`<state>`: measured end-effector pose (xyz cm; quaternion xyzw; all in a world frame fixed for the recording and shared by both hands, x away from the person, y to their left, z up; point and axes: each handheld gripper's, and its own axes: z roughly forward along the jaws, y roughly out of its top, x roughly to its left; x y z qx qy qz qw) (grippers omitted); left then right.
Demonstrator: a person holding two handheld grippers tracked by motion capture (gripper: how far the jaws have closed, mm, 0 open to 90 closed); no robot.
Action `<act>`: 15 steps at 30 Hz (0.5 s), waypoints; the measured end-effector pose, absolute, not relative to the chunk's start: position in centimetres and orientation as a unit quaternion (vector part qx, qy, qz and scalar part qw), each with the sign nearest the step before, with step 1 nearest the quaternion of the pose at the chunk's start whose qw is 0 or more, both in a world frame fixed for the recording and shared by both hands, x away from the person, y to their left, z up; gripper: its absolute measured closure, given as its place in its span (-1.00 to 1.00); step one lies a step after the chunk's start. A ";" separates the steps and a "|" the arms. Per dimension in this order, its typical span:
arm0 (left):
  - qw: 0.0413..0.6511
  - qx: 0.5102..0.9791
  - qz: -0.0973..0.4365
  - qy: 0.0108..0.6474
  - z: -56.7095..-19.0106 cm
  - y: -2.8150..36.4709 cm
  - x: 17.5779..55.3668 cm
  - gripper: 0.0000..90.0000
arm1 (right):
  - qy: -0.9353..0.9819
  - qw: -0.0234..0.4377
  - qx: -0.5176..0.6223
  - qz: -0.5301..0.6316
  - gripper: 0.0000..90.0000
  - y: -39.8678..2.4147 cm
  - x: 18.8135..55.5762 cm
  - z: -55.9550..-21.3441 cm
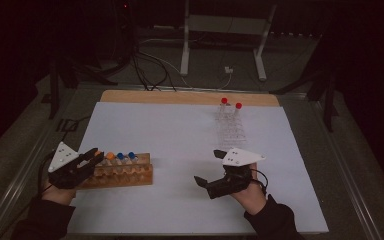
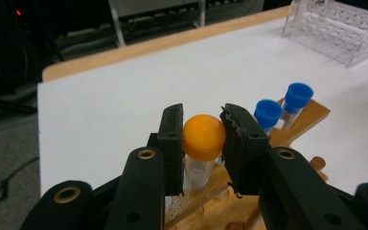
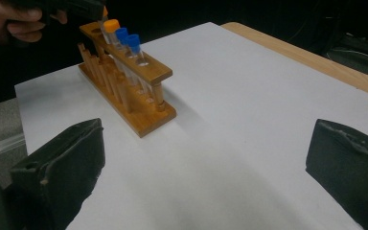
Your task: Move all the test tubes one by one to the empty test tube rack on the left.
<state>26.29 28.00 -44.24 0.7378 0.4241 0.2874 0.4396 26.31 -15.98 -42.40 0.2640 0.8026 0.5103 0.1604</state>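
Observation:
My left gripper (image 1: 96, 155) (image 2: 201, 117) is shut on the cap of an orange-capped tube (image 2: 203, 138), held upright over the left end of a wooden rack (image 1: 125, 175) (image 3: 124, 91). The tube's lower end reaches the rack's top bar (image 2: 211, 184); I cannot tell how deep it sits. Beside it the rack holds another orange-capped tube (image 1: 110, 156) (image 3: 111, 25) and two blue-capped tubes (image 1: 126, 156) (image 2: 268, 112) (image 3: 128, 38). My right gripper (image 1: 209, 166) (image 3: 203, 158) stands open over bare white table to the right, nothing between its fingers.
A clear plastic rack (image 1: 231, 127) (image 2: 335, 28) stands at the back right with two red-capped tubes (image 1: 231, 103). A white sheet (image 1: 180, 135) covers the table, with a wooden strip (image 1: 190, 97) along the far edge. Cables and a metal stand lie beyond.

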 end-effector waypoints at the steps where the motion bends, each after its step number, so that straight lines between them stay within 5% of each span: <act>1: 0.437 0.739 0.285 0.426 -44.3 28.0 26.4 0.59 | 0.802 0.160 0.264 0.511 -1.00 -16.0 26.3 -42.4; 11: 0.433 0.747 0.264 0.430 -44.5 28.3 26.7 0.53 | 0.800 0.162 0.265 0.513 -1.00 -16.2 26.4 -42.2; 15: 0.445 0.745 0.265 0.421 -43.4 28.4 26.2 0.04 | 0.796 0.169 0.268 0.516 -1.00 -16.6 26.6 -41.9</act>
